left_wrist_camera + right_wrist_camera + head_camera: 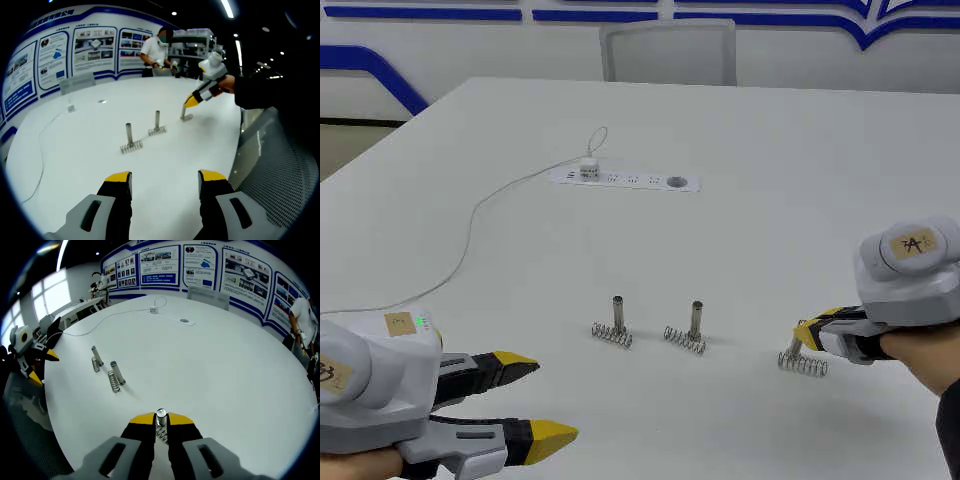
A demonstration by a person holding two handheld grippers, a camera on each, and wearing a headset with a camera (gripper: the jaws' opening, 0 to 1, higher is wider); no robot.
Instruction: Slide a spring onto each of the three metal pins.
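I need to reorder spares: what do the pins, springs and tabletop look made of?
The pins look like bare steel: grey, dull sheen. The springs seem thin silvery steel wire, coiled. The tabletop is smooth matte white, perhaps laminate or painted board; the look leaves that open.

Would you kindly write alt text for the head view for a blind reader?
On a white table, the right hand-held gripper grips the rightmost metal pin, a spring lying at its base. Two more pins stand upright with springs beside them; the left hand-held gripper is open.
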